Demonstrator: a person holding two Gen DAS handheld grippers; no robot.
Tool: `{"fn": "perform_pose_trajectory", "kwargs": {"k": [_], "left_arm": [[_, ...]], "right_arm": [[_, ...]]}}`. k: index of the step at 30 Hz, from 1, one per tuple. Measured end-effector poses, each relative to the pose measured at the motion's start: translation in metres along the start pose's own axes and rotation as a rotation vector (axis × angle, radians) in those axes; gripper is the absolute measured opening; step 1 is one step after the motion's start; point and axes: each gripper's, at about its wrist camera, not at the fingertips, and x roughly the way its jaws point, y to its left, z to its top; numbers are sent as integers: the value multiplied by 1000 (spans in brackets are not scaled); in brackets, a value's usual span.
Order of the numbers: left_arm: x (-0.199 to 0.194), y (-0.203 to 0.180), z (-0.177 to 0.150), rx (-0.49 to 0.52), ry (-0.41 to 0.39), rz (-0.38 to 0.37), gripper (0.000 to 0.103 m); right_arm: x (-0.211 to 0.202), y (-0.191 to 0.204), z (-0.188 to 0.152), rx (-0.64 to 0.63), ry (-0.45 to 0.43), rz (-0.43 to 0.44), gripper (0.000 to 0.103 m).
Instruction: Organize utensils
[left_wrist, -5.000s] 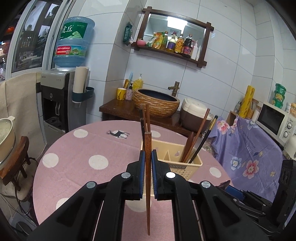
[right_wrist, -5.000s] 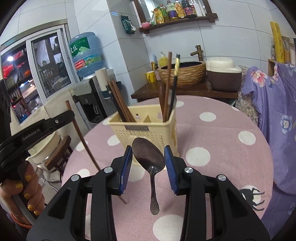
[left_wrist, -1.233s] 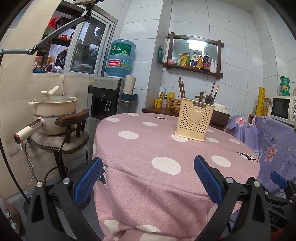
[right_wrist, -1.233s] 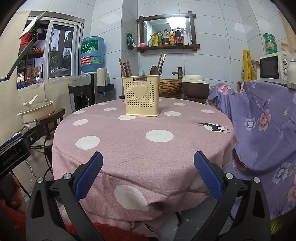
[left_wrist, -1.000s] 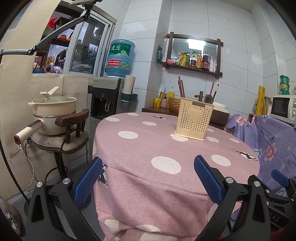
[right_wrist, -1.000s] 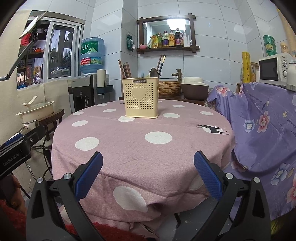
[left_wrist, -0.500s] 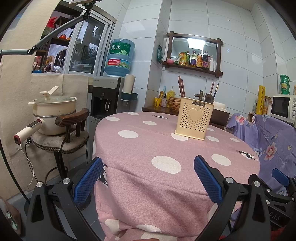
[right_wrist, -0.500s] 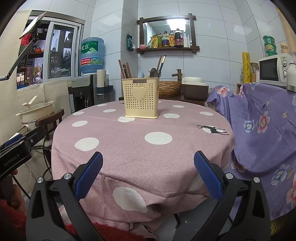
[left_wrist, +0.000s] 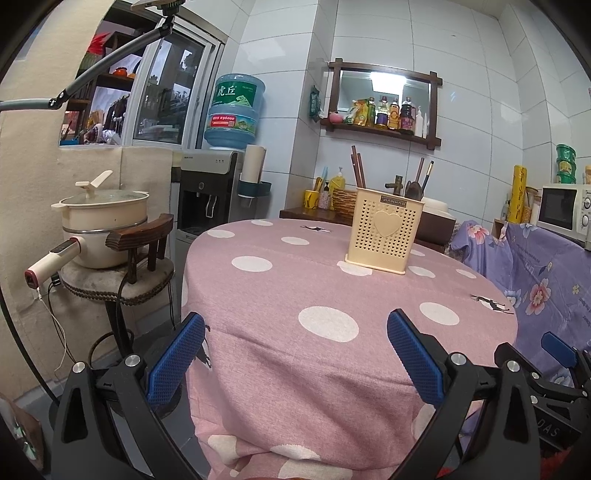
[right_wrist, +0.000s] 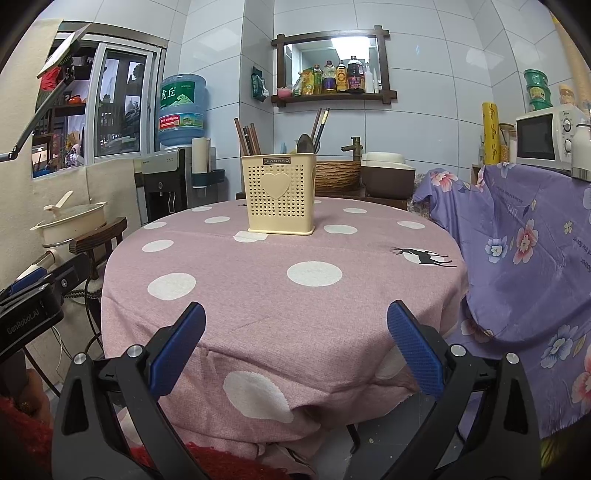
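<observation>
Utensil holder (right_wrist: 280, 194) stands well beyond both grippers' spread jaws.

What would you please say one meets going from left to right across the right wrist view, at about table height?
Cream lidded pot → grey water dispenser → cream perforated utensil basket → woven wicker basin → brown rice cooker → purple floral cloth.

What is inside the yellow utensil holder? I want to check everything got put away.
Sticking out of the yellow utensil holder: brown chopsticks on its left side, a spoon and two more chopsticks on its right. The perforated wall hides their lower ends and anything shorter.
</observation>
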Motion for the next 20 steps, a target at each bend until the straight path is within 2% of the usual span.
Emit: {"fn": "perform_pose_trajectory", "kwargs": {"k": [20], "left_arm": [[0, 0, -2, 5, 8, -5, 98]], "right_arm": [[1, -1, -1, 2, 4, 1, 97]]}}
